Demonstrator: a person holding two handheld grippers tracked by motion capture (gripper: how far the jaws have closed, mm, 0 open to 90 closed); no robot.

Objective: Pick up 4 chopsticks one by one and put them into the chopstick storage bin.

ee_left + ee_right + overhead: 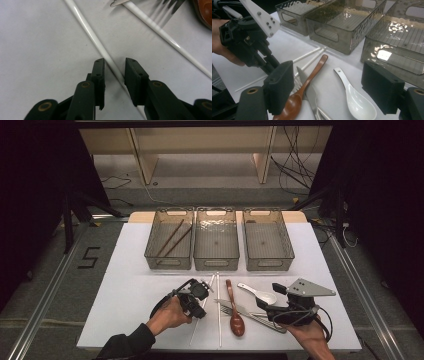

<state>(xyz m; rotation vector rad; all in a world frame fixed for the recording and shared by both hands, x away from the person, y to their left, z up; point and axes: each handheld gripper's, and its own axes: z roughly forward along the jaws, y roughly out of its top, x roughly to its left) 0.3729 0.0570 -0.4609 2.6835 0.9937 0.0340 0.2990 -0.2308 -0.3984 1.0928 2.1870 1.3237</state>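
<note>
White tabletop fills the near ground, a plain matte sheet laid over a pale wooden board whose edge shows at the far corners. Nearest me, my left gripper points down at the nearer of two white chopsticks; in the left gripper view that stick runs between the jaws, which stand narrowly apart with a sliver of table showing on either side, so I read no squeeze on it yet. The second white chopstick lies close by at an angle. My right gripper hovers low at the near right with its jaws spread wide and nothing between them.

Just beyond the grippers lies the cutlery: a brown wooden spoon, a white soup spoon, and a knife with a fork partly under the wooden spoon.

Farther back, three smoky plastic bins stand side by side. The left bin holds a pair of dark chopsticks; the middle bin and the right bin sit touching or nearly so.

Past the table, grey floor carries a black taped mark, a metal rail runs along the left, wooden shelf legs stand at the back, and loose cables hang at the right against dark surroundings.
</note>
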